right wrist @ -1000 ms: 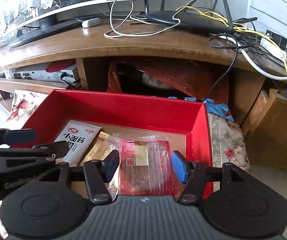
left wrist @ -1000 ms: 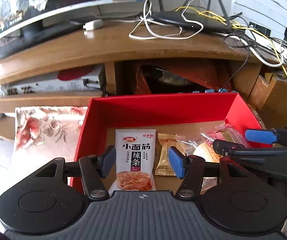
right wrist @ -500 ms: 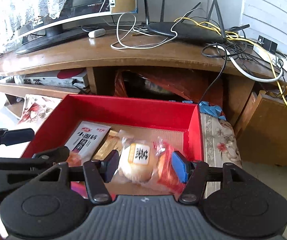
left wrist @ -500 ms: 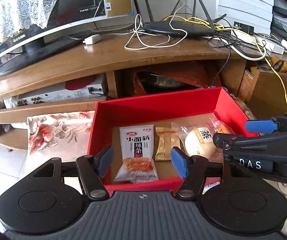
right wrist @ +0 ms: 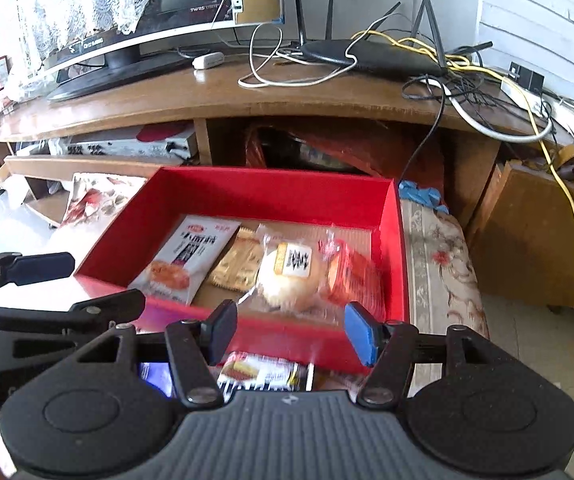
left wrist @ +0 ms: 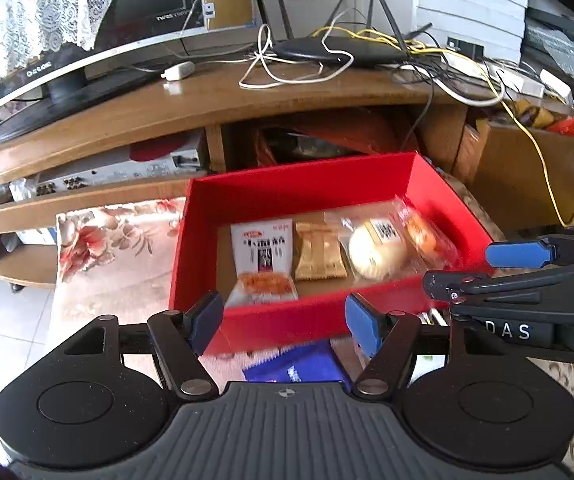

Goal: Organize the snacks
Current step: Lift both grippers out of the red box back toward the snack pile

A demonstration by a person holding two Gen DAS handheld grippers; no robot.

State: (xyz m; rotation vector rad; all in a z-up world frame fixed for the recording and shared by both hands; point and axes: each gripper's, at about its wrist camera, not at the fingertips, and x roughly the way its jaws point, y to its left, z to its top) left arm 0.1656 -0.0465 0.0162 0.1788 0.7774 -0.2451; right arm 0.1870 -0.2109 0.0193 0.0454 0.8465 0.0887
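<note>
A red box (left wrist: 299,188) (right wrist: 271,196) holds several snacks in a row: a white spicy-strip packet (left wrist: 263,258) (right wrist: 191,254), a gold wafer pack (left wrist: 319,252) (right wrist: 237,264), a round bun in clear wrap (left wrist: 375,250) (right wrist: 289,276) and an orange-red packet (left wrist: 427,236) (right wrist: 351,276). My left gripper (left wrist: 285,318) is open and empty, above the box's near wall. My right gripper (right wrist: 291,330) is open and empty, also at the near wall. A blue packet (left wrist: 299,364) and a dark snack packet (right wrist: 263,372) lie in front of the box.
The box sits on a floral cloth (left wrist: 119,248) (right wrist: 439,264). Behind it stands a wooden TV bench (left wrist: 207,100) with a monitor (right wrist: 147,36), a router (right wrist: 367,56) and tangled cables. A cardboard box (left wrist: 527,168) stands to the right.
Both grippers have pulled back and up out of the box, staying open. The bun and the orange-red packet now lie in the box at its right end.
</note>
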